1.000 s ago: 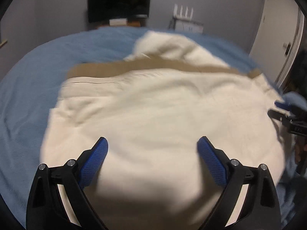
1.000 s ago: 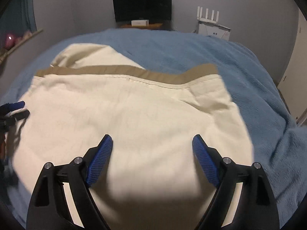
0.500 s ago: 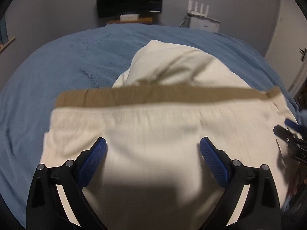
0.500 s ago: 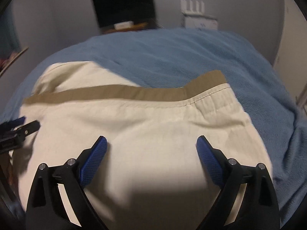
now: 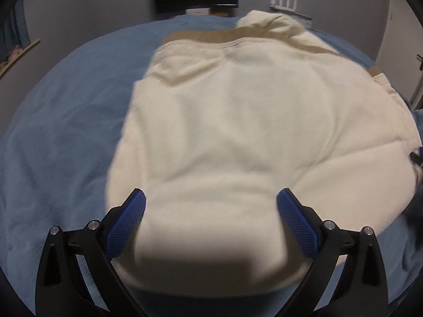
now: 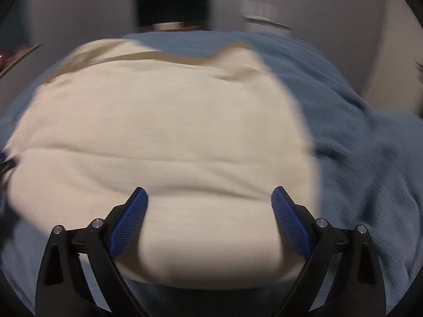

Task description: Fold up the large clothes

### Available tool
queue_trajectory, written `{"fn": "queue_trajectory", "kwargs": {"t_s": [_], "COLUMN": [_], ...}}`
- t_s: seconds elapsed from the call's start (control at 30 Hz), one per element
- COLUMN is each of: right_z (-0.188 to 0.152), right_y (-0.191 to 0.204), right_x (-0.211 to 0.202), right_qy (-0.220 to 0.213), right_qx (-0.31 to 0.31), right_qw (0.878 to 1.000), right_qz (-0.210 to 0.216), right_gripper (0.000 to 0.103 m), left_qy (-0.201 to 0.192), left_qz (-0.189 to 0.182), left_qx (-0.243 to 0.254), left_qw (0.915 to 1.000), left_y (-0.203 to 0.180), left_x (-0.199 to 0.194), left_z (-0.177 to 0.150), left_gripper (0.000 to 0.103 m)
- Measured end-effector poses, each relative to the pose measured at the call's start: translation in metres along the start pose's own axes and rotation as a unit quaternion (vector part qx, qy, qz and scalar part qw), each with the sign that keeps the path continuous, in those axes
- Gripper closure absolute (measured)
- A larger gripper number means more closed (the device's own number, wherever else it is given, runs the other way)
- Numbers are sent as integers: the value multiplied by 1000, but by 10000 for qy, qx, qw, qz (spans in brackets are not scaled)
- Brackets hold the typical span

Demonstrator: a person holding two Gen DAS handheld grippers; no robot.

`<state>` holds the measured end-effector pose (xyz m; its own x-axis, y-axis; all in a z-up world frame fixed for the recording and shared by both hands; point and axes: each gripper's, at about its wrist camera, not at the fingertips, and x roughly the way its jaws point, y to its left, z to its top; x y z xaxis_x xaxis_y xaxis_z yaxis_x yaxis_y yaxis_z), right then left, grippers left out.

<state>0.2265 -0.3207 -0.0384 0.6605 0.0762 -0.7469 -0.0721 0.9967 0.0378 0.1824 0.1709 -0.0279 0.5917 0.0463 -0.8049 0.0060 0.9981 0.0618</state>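
My right gripper (image 6: 208, 211) stands released, its jaws having just been opening to their widest, and nothing is pinched between the blue pads (image 6: 130, 219); the cream cloth only lies beneath them. My left gripper (image 5: 211, 214) is likewise spread wide and empty, poised over the near edge of the same cloth. A second ago both grippers hung farther back over the middle of the pile; now they sit lower and closer to the near hem, and both views smear with the sweep.

The cream garment (image 5: 251, 121) lies folded on the blue bedspread (image 5: 60, 132), its tan band (image 5: 208, 35) running across the far edge, with a looser cream lump beyond it toward the far wall. In the left view the garment sits right of centre, in the right view left of centre, so I am flanking it from both sides. At the right rim of the left view a dark sliver shows, probably my other gripper, too blurred to be sure.

I judge one fold is laid and let go, and I am coming down to take the near edge for the next fold. The cloth is soft and thick; a shallow bite could catch only the top layer.
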Motion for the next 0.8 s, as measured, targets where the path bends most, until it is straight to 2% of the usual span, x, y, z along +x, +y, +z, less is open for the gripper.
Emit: {"fn": "queue_trajectory", "kwargs": {"t_s": [0.1,0.13,0.2,0.33,0.4,0.57,0.7,0.8], "right_z": [-7,-10,-15,-25,-36,-63,-99,-125], "right_y": [-45,-48,-39,1,24,76,100,109], "right_x": [-3,-9,-30,-80,-107,-128,-133,-125], "right_qy": [271,260,129,-180,-329,-330,-416,-582], "right_qx": [1164,1302,1179,583,367,87,-198,-375], "right_qw": [9928,9911,9929,9981,9982,9975,9978,9975], "right_qz": [-95,-123,-86,118,344,623,478,110], "right_gripper": [12,12,12,11,10,8,8,8], "left_qy": [129,166,158,-228,-350,-391,-641,-682], "left_qz": [224,216,90,-33,-256,-411,-594,-295], "left_qx": [-306,-420,-565,-268,-155,-139,-71,147], "left_qw": [9992,9987,9982,9994,9989,9983,9962,9971], "left_y": [16,18,22,6,-6,-38,-53,-61], "left_x": [-9,-15,-31,-77,-102,-127,-126,-114], "left_z": [-8,-11,-18,-32,-46,-83,-110,-124], "left_gripper": [6,7,7,7,7,7,7,7]}}
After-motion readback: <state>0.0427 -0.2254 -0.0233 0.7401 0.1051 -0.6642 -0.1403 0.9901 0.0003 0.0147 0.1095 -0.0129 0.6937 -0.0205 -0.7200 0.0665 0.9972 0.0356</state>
